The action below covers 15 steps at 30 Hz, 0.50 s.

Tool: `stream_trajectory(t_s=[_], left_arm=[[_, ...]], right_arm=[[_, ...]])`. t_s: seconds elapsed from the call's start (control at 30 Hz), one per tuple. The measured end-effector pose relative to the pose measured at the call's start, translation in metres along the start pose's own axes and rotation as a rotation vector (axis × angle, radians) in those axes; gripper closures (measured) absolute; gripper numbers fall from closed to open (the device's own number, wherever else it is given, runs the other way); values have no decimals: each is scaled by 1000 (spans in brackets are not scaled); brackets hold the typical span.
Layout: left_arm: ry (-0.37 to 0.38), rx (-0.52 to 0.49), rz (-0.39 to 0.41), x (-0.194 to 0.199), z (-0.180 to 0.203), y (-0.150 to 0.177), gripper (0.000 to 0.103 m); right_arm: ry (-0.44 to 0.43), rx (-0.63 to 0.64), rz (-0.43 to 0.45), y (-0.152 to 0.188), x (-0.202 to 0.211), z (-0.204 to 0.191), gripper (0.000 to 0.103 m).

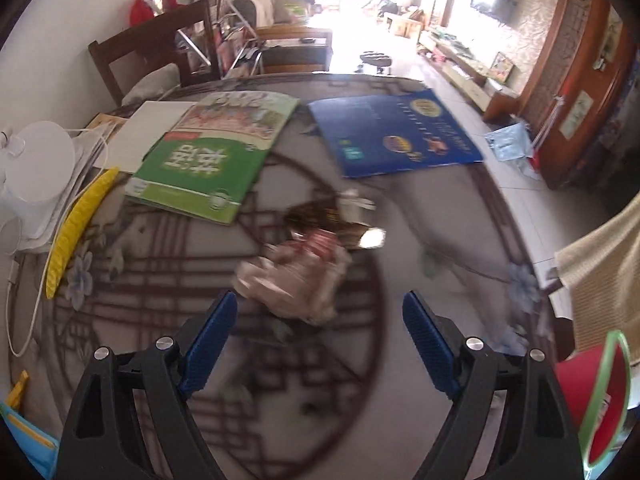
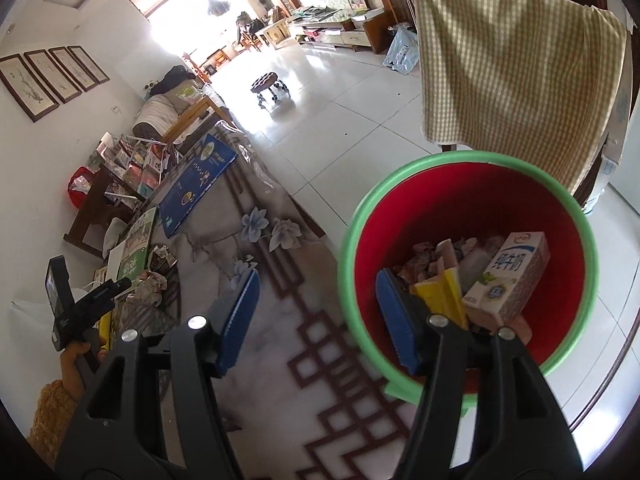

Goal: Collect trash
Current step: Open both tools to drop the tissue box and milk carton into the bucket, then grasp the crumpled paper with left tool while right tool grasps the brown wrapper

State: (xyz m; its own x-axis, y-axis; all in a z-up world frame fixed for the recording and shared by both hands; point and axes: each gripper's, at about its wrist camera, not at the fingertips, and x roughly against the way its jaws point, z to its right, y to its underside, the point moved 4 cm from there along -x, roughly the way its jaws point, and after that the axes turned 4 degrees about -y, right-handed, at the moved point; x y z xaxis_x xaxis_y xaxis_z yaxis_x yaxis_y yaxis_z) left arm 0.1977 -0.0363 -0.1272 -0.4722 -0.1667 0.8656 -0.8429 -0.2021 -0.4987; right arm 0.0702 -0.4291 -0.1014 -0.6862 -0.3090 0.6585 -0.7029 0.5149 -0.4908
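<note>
Trash pile: I saw a crumpled pinkish paper wad lying on the table, blurred, with a dark shiny wrapper touching its far side.
Left gripper: I found its blue fingers spread wide, nothing between them, the wad just ahead of the tips.
Right gripper: I noted its fingers apart and empty, the right finger over the bin's rim.
Trash bin: red inside, green rim, standing off the table's near edge; it held a milk carton, a yellow box and paper scraps.
Open room: a green book and a blue book lay beyond the pile, well apart from it; patterned tabletop lay bare around the wad.
Edge: a checked cloth hung just behind the bin.
</note>
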Motion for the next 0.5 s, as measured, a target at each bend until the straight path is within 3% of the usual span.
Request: stream_trajectory(t_s=[0.1, 0.2, 0.23, 0.27, 0.3, 0.4, 0.5], left_arm=[[-34, -82, -45, -30, -1, -9, 22], [-17, -140, -85, -53, 1, -11, 25], [-7, -148, -104, -59, 1, -10, 30], [7, -151, -123, -65, 1, -10, 48], [32, -139, -139, -69, -3, -9, 54], [107, -108, -119, -61, -13, -7, 66], [157, -88, -97, -43, -30, 5, 67]], right_arm=[[6, -16, -18, 11, -6, -13, 38], [16, -3, -34, 22, -12, -31, 38], [19, 2, -40, 25, -15, -37, 38], [22, 11, -49, 28, -18, -44, 38], [24, 21, -57, 30, -22, -51, 38], [21, 77, -102, 35, -39, -78, 38], [0, 163, -161, 38, -68, -115, 38]])
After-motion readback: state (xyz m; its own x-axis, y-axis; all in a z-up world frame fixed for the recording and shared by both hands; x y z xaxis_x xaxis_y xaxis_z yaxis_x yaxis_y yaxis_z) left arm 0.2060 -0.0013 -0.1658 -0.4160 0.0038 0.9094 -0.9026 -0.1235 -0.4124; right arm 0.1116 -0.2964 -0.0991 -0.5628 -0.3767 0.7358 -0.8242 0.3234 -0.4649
